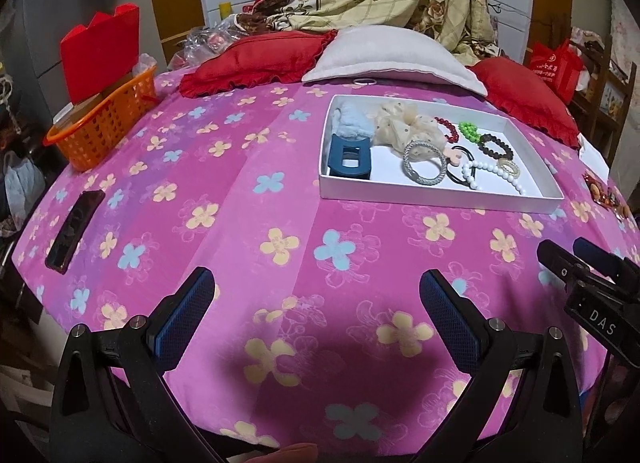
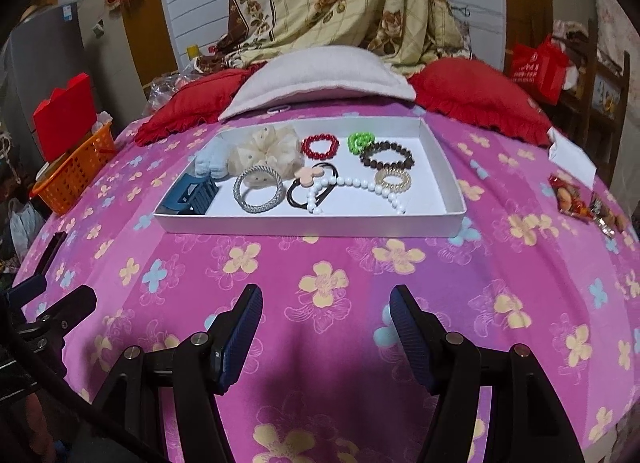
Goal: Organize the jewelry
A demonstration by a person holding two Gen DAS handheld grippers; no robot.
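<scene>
**Both claws wait, nothing held**

The left claw [image 1: 316, 303] and right claw [image 2: 326, 313] hang wide apart over the bed [image 2: 340, 271], empty. The tray [image 2: 312, 223] sits mid-bed, toward the pillows. A grab could snag two tangled bands. I count one blue clip [image 2: 192, 193], one pearl string [image 2: 352, 187], one red bracelet [image 2: 320, 145].

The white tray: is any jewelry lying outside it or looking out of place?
One thing stands out: a small pale ring lies on the bedspread beyond the white tray, against the grey pillow. Everything else, such as the red bracelet and silver bangle, lies inside.
</scene>
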